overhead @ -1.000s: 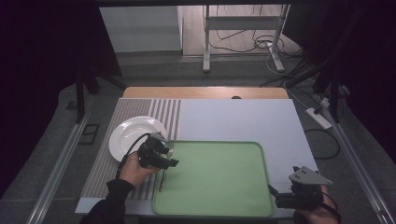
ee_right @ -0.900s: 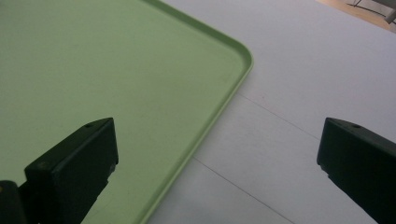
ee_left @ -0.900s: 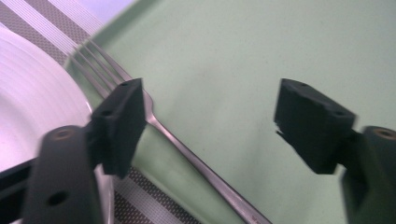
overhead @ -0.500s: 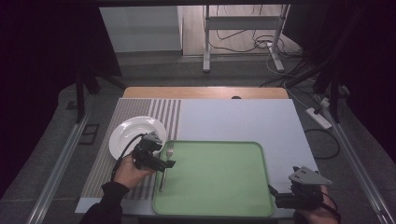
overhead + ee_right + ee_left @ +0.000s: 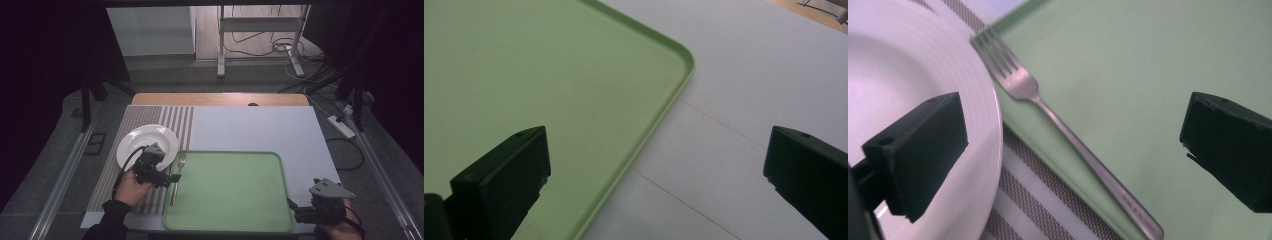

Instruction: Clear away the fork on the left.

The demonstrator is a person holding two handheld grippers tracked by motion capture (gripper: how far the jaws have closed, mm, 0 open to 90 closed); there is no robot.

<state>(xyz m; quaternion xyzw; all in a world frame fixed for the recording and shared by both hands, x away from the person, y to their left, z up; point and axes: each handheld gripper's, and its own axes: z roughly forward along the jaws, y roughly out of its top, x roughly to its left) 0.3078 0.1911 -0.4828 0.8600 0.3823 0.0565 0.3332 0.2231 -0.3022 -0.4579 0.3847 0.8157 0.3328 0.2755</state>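
Note:
A metal fork (image 5: 174, 194) lies along the left rim of the green tray (image 5: 230, 192), tines toward the far side. In the left gripper view the fork (image 5: 1068, 135) runs between my open jaws, half on the tray (image 5: 1148, 75) and half over its rim, beside the white plate (image 5: 908, 75). My left gripper (image 5: 172, 179) hovers just left of the fork, between the plate (image 5: 145, 142) and the tray, holding nothing. My right gripper (image 5: 296, 212) stands open at the tray's near right corner, and its view shows the tray's corner (image 5: 549, 75) with nothing between the jaws.
A grey striped mat (image 5: 150, 117) lies under the plate on the table's left part. The pale table top (image 5: 260, 130) stretches behind and right of the tray. A table frame and cables stand on the floor beyond.
My left gripper has drawn back a little to the left, and the fork's tines now show beside it on the tray's rim. The right gripper has stayed put.

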